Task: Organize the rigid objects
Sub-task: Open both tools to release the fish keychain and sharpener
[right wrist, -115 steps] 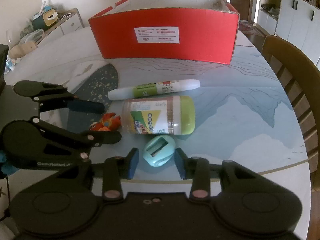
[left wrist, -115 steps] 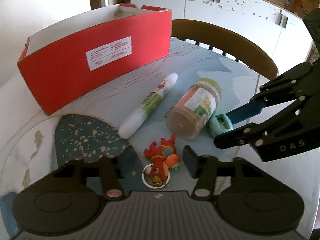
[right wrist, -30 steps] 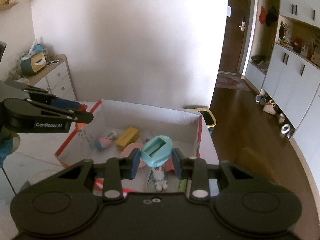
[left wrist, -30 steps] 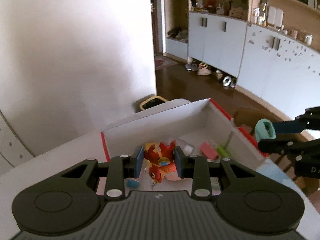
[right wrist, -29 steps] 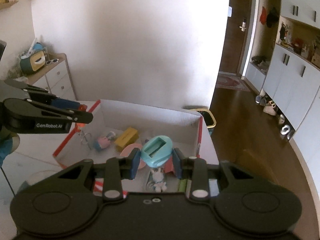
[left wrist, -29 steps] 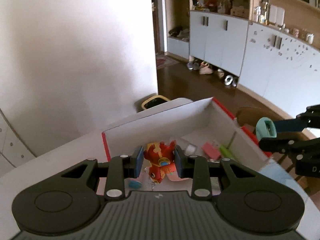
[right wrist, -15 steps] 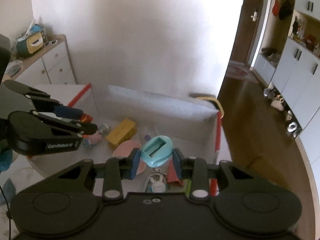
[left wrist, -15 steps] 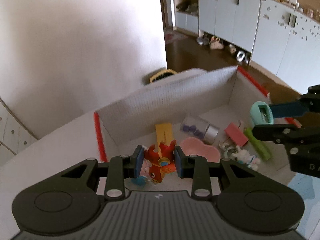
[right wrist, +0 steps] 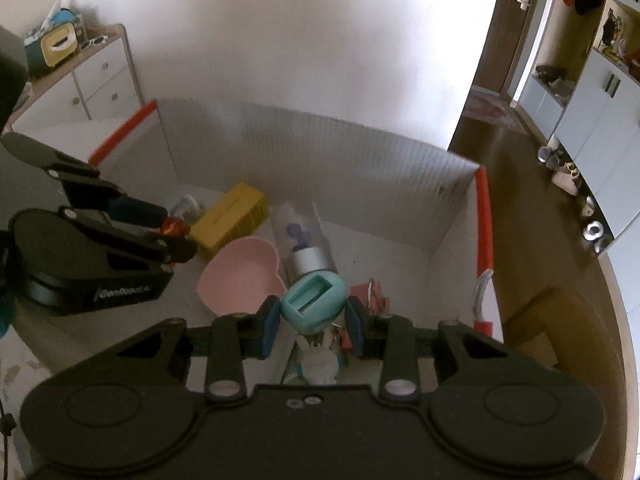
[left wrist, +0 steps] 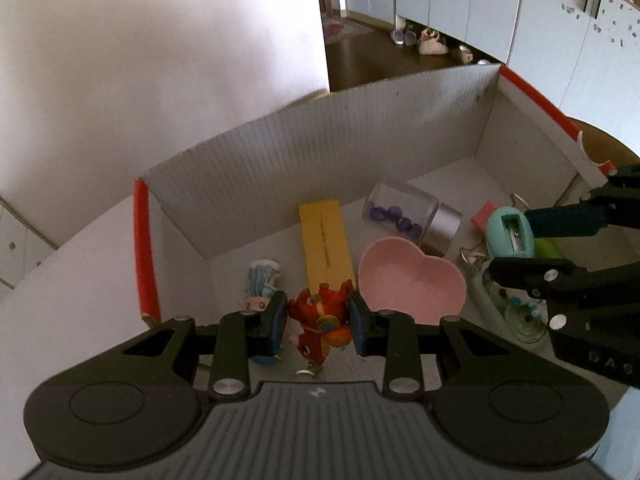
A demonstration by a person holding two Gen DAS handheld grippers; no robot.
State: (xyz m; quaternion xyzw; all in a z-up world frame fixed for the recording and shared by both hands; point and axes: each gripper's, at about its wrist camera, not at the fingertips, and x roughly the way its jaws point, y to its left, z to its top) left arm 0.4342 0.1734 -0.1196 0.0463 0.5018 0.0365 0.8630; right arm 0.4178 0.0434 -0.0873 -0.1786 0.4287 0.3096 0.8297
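My left gripper [left wrist: 319,322] is shut on a red toy keychain [left wrist: 320,326] and holds it over the left part of the open red cardboard box [left wrist: 320,148]. My right gripper [right wrist: 313,317] is shut on a teal pencil sharpener [right wrist: 313,302] over the box's right part [right wrist: 456,216]. The right gripper with the sharpener [left wrist: 510,232] also shows in the left wrist view. The left gripper [right wrist: 176,236] shows at the left of the right wrist view.
In the box lie a yellow block [left wrist: 326,240], a pink heart-shaped dish [left wrist: 412,280], a clear jar with purple beads [left wrist: 408,216], a small figurine [left wrist: 260,280], a pink eraser [left wrist: 484,214] and a white bunny toy [right wrist: 318,356]. A white drawer unit [right wrist: 100,76] stands beyond.
Both grippers have moved forward and down over the box with their objects still held. The box interior now fills more of both views.
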